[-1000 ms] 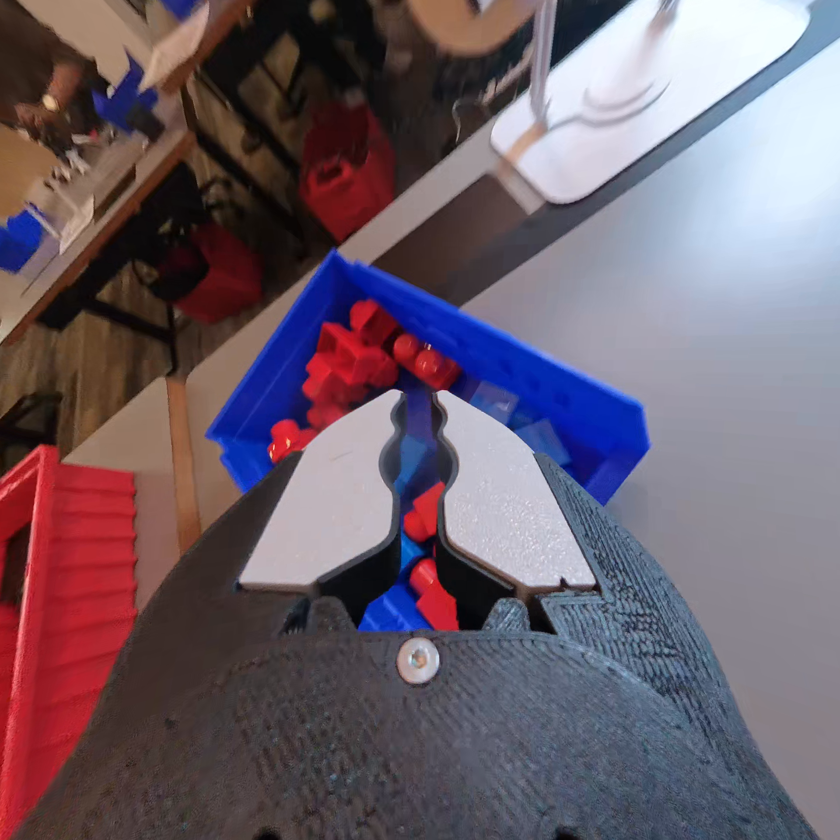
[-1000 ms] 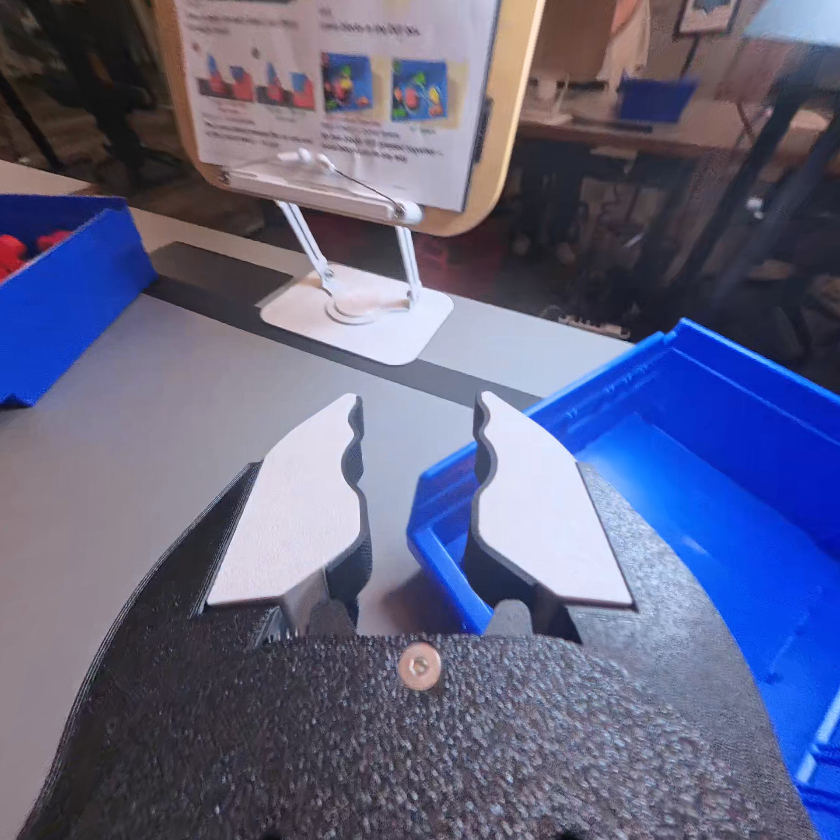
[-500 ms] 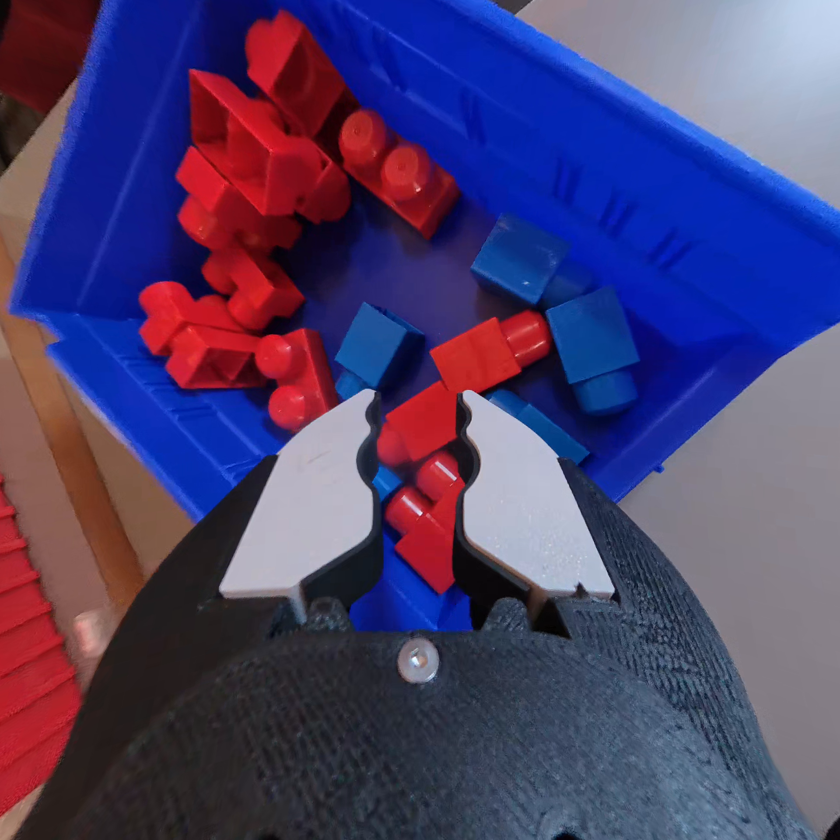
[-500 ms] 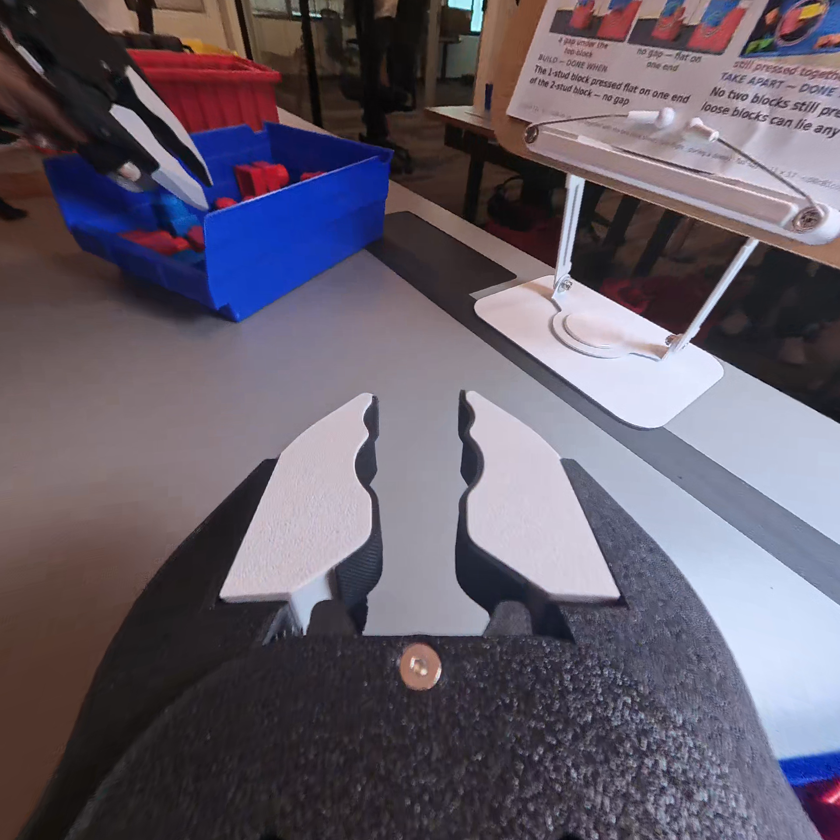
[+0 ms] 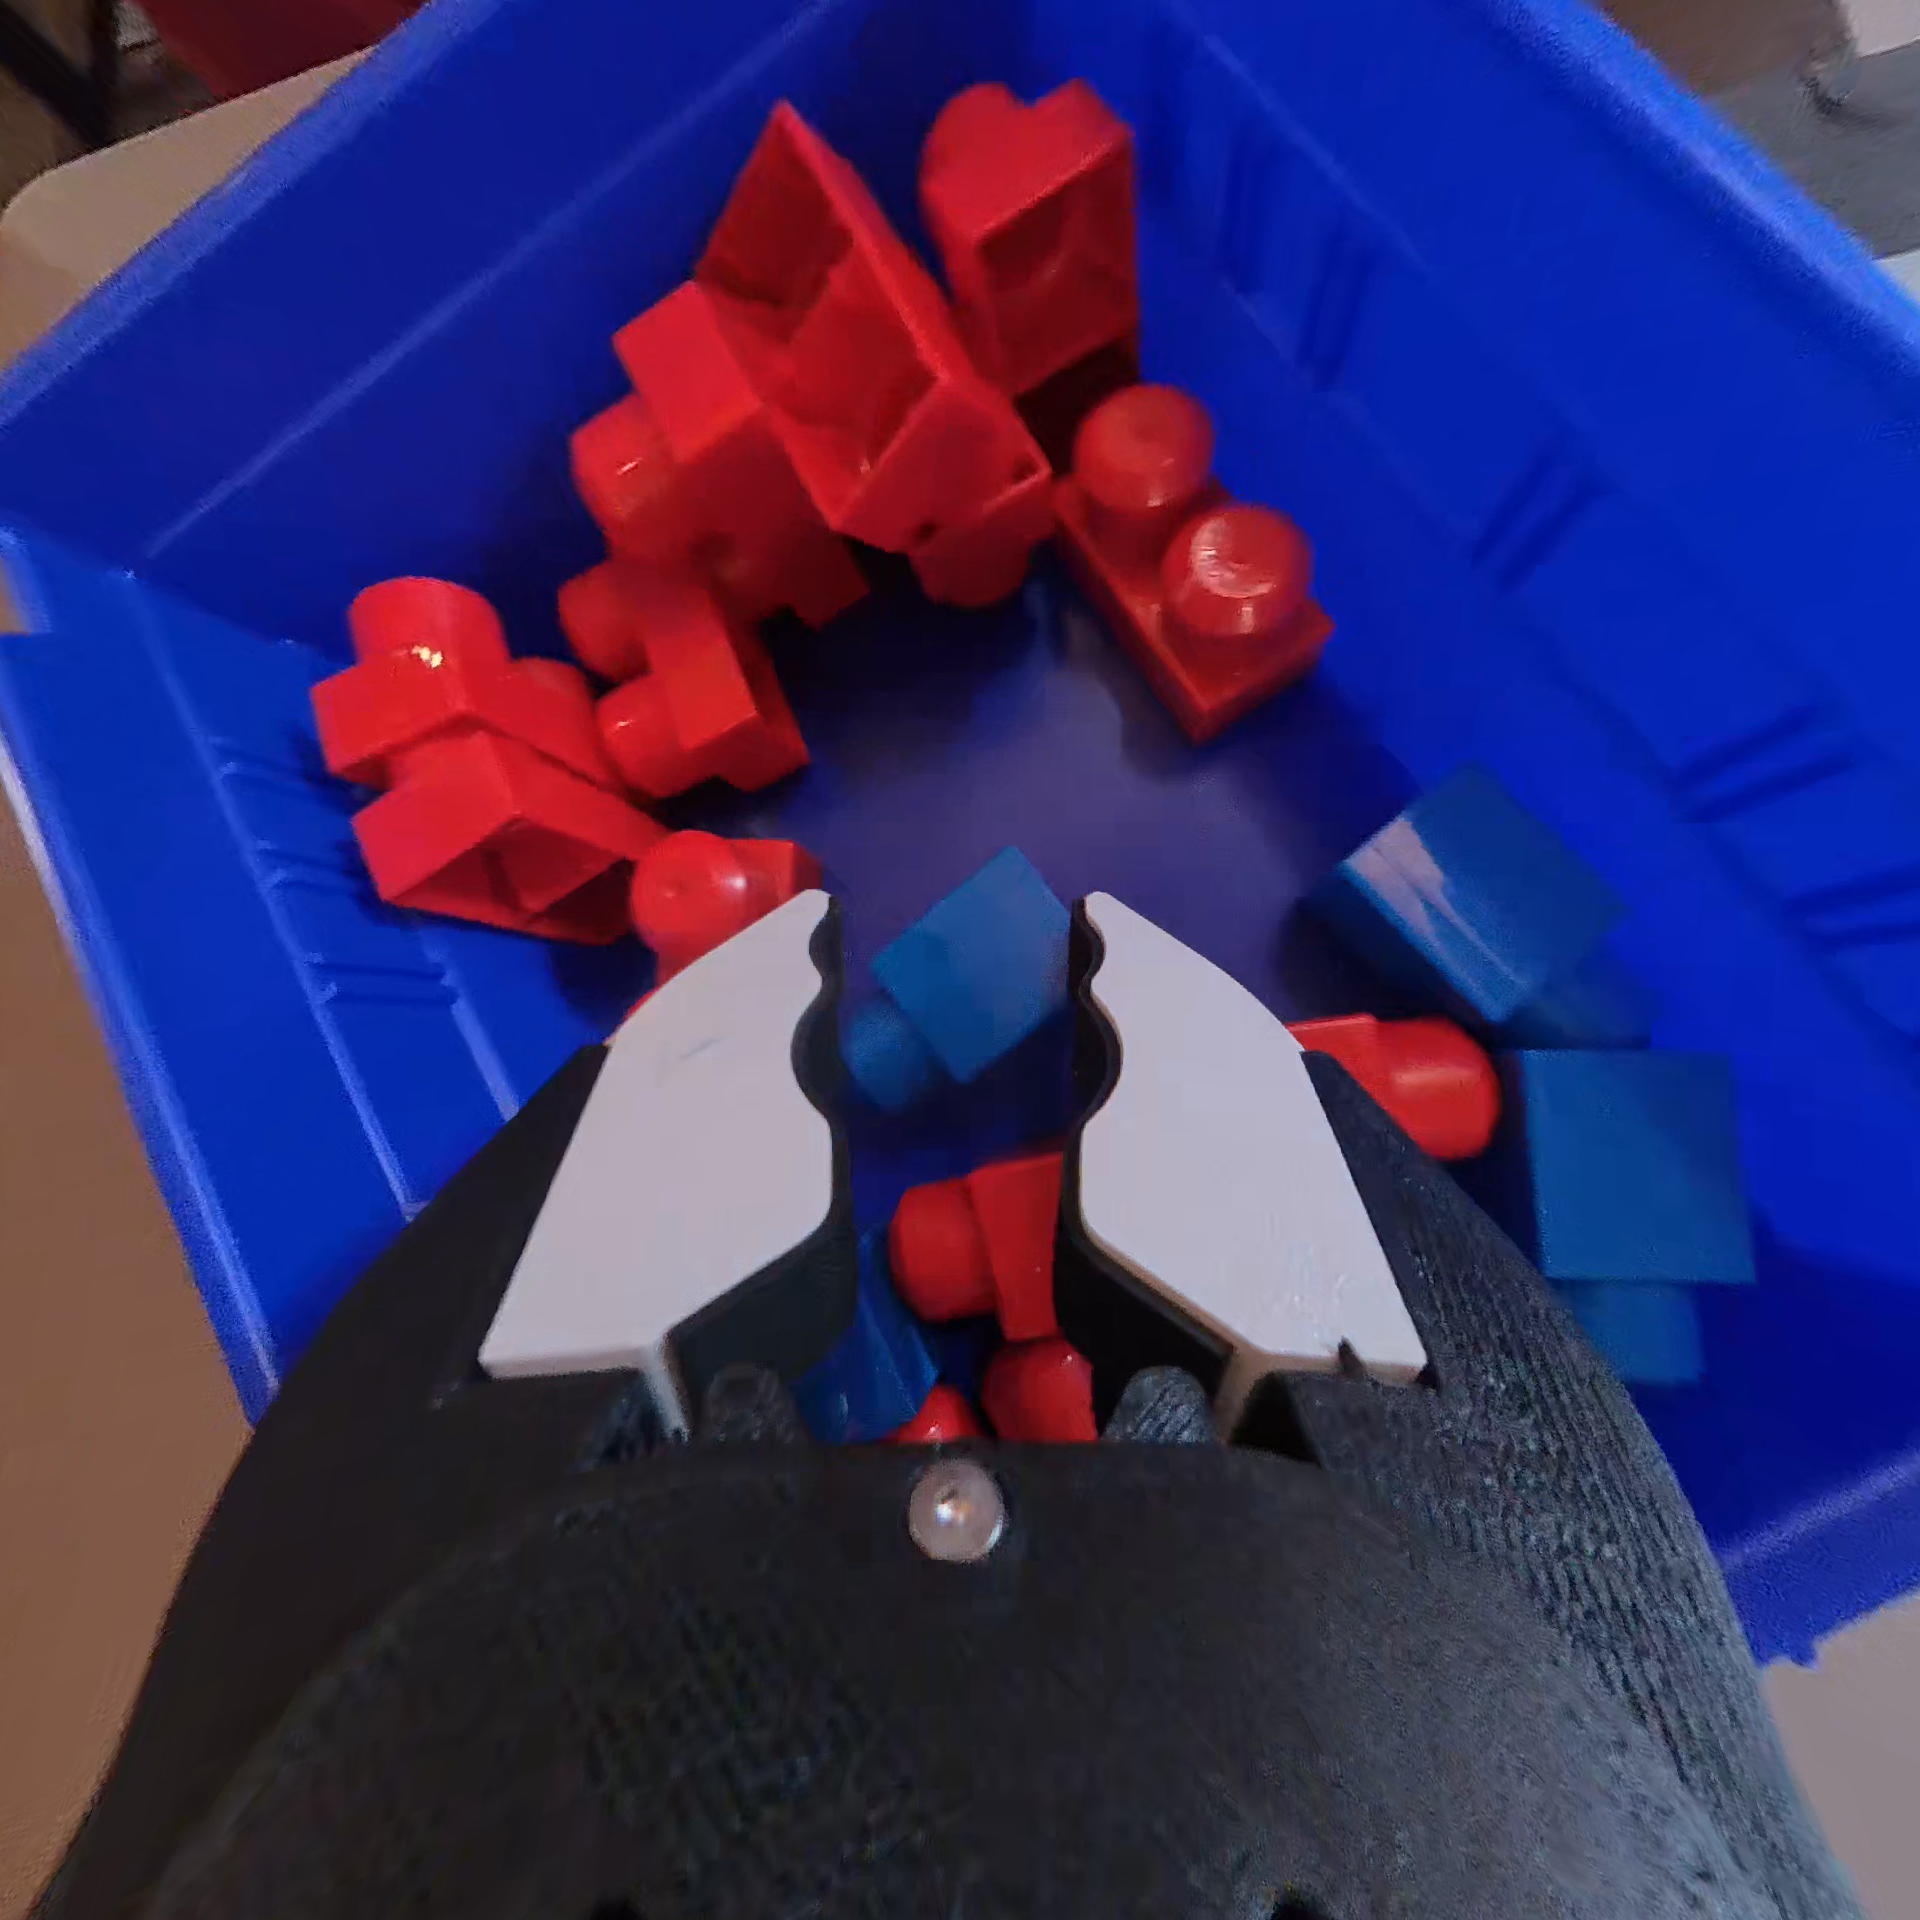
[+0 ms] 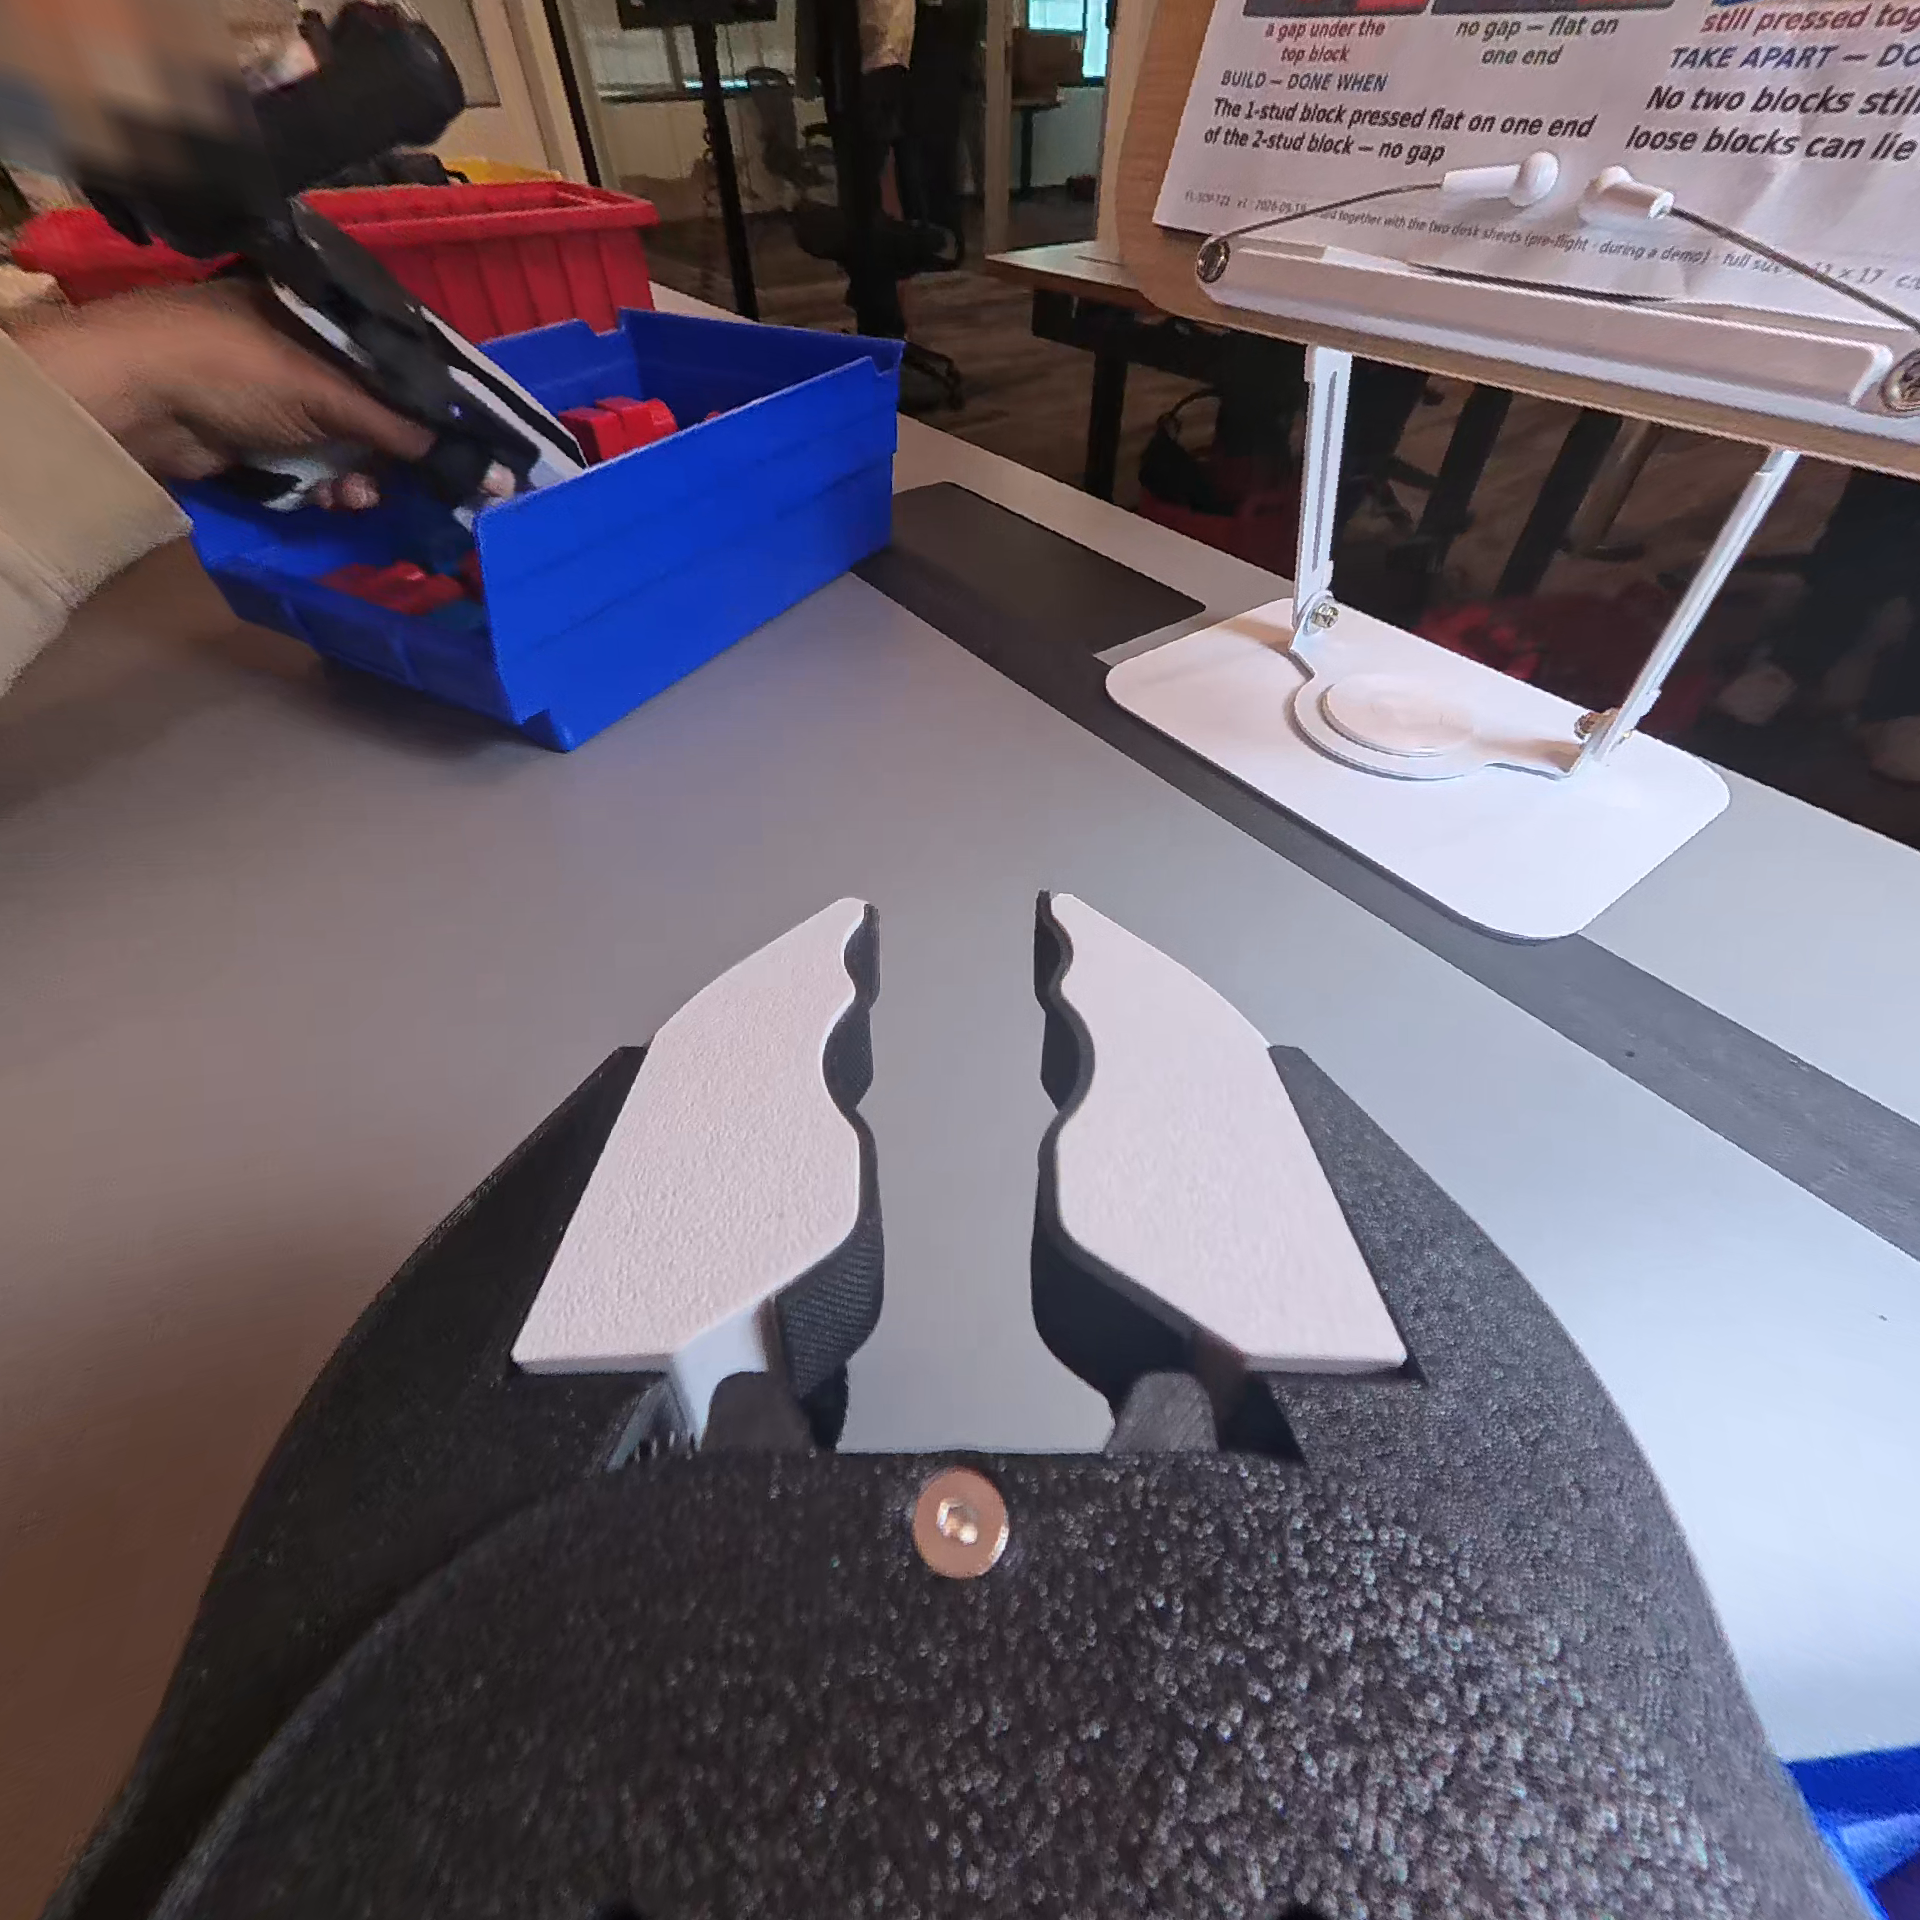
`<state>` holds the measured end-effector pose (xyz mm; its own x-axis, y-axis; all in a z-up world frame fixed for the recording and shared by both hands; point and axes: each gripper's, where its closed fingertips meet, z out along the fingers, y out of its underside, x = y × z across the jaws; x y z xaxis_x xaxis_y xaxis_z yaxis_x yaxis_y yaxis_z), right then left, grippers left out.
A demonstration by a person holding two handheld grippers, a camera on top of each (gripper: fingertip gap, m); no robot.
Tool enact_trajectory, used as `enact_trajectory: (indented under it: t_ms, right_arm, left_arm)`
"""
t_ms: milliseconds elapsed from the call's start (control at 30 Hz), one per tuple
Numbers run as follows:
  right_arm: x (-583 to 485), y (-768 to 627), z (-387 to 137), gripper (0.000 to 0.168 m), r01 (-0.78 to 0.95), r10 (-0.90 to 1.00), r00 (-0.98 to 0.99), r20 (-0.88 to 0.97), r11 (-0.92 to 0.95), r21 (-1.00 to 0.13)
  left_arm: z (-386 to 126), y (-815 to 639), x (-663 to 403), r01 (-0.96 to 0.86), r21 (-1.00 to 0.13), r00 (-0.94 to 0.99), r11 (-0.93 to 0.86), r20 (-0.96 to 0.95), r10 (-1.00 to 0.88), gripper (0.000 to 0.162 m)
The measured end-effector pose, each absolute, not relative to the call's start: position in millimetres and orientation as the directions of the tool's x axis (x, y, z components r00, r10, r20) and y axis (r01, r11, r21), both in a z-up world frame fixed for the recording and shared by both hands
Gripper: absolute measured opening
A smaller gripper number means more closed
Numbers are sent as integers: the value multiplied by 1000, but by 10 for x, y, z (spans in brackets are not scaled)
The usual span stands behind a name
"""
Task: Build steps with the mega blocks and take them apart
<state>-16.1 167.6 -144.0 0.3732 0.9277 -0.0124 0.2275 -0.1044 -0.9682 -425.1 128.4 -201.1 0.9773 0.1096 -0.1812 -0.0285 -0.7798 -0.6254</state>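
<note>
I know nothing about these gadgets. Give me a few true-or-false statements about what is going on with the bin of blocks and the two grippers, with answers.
1. The left gripper is down inside the blue bin. True.
2. Its jaws are clamped tight on a red block. False: they stand open on either side of a small blue block, not yet shut on it.
3. The bin holds both red and blue blocks. True.
4. The right gripper is carrying a block. False: it is open, with only bare grey table between its jaws.
5. A white stand sits on the table. True.
</note>
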Motion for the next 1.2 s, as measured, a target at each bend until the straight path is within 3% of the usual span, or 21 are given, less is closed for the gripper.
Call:
enact_trajectory:
  t_ms: [167, 300, 433, 567, 733, 967, 1067, 1133, 1200]
  right_arm:
    - [-168, 1693, -1483, 28, 249, 926, 376, 1, -100, -963]
    - [-178, 1712, -1521, 27, 238, 928, 372, -35, -131, -962]
    - [-184, 1732, -1559, 26, 260, 928, 372, -17, -122, -958]
    - [-164, 1734, -1598, 25, 277, 928, 373, -4, -115, -954]
    - [-133, 1767, -1637, 24, 303, 925, 378, 20, -104, -947]
    - [-142, 1756, -1522, 24, 266, 925, 379, 11, -98, -959]
    - [-232, 1669, -1372, 25, 213, 930, 367, -7, -91, -973]
    - [-354, 1518, -1198, 30, 150, 943, 331, -31, -84, -985]
    - [-511, 1274, -961, 39, 43, 963, 245, -111, -125, -991]
  left_arm:
    - [-1796, 1400, -4493, 7, -694, 943, -720, -234, 235, 44]
    - [-1699, 1584, -4712, 0, -651, 944, -759, -250, 214, 42]
    - [-1660, 1944, -4498, 24, -691, 996, -723, -44, 75, 39]
    - [-1783, 2185, -4348, 108, -698, 994, -708, 99, 53, 39]
    - [-1927, 2239, -4436, -13, -683, 994, -730, -90, 67, 10]
    - [-1200, 2070, -4375, 37, -879, 991, -475, -29, 131, 7]
    - [-583, 1901, -3660, 162, -963, 961, -217, 204, -187, 6]
    - [-116, 1599, -2966, 323, -943, 793, -84, 318, -521, 6]
    - [228, 1243, -2368, 455, -890, 583, -10, 306, -752, 6]
